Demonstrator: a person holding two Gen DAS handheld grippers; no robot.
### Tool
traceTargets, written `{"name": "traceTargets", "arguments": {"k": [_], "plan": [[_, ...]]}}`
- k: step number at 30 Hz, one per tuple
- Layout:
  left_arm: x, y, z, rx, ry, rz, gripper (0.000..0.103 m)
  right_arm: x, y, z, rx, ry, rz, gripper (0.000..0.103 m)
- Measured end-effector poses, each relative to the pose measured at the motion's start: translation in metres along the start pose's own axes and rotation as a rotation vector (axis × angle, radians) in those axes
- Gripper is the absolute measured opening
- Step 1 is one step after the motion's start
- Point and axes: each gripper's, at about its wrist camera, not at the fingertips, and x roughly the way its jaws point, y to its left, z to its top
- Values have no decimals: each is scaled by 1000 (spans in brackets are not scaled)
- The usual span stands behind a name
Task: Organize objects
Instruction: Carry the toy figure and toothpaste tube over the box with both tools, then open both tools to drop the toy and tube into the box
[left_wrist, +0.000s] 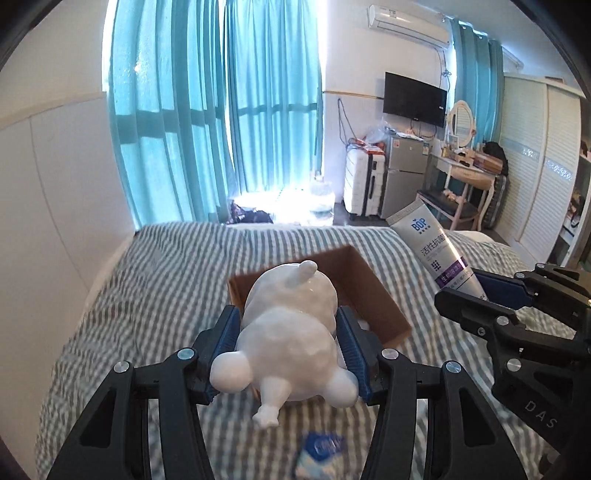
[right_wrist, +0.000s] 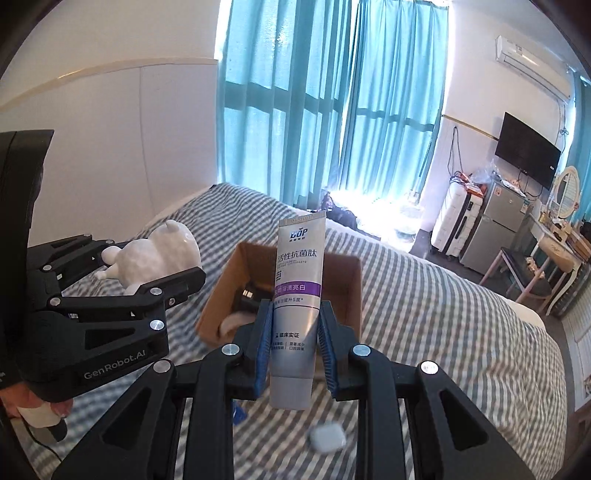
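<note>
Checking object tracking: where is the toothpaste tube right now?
The toothpaste tube is clamped upright in the right gripper, above the cardboard box on the striped bed.

Left hand-held gripper: jaws partly apart, both blue-ribbed pads pressed against the sides of a white animal figurine, which is lifted clear of the bed; the fingers slope forward and downward. Right hand-held gripper: jaws drawn close, pads clamped on the lower part of an upright toothpaste tube, cap end toward the camera. The two grippers sit side by side at similar height, both angled downward. Fingertips of the person's left hand wrap the left gripper's handle at the right-wrist view's lower left edge.
</note>
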Motion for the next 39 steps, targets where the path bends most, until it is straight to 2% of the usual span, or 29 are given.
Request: {"name": "traceTargets", "arguments": {"k": [8, 16, 23, 29, 30, 31, 32, 33, 34, 38, 39], "plan": [[88, 9, 21, 3, 47, 27, 55, 84, -28, 26, 33, 41, 22, 23], [169, 11, -2, 13, 144, 8, 55, 169, -43, 8, 65, 115, 40, 23], [204, 7, -23, 25, 202, -17, 55, 209, -58, -7, 100, 149, 26, 24], [202, 0, -26, 33, 195, -52, 57, 211, -60, -12, 102, 143, 3, 24], [200, -1, -26, 39, 190, -58, 61, 208, -59, -12, 104, 139, 4, 24], [197, -2, -26, 44, 184, -54, 69, 204, -58, -11, 108, 135, 6, 26], [193, -4, -26, 46, 173, -42, 73, 199, -58, -10, 111, 129, 6, 29], [189, -5, -24, 43, 166, -35, 79, 191, -60, -9, 117, 118, 2, 37], [185, -6, -23, 38, 159, -34, 81, 181, -62, -6, 123, 103, -3, 43], [153, -13, -11, 35, 115, -31, 84, 136, -69, 9, 146, 47, -1, 53], [140, -16, -6, 40, 100, -23, 87, 126, -71, 15, 152, 31, -4, 59]]}}
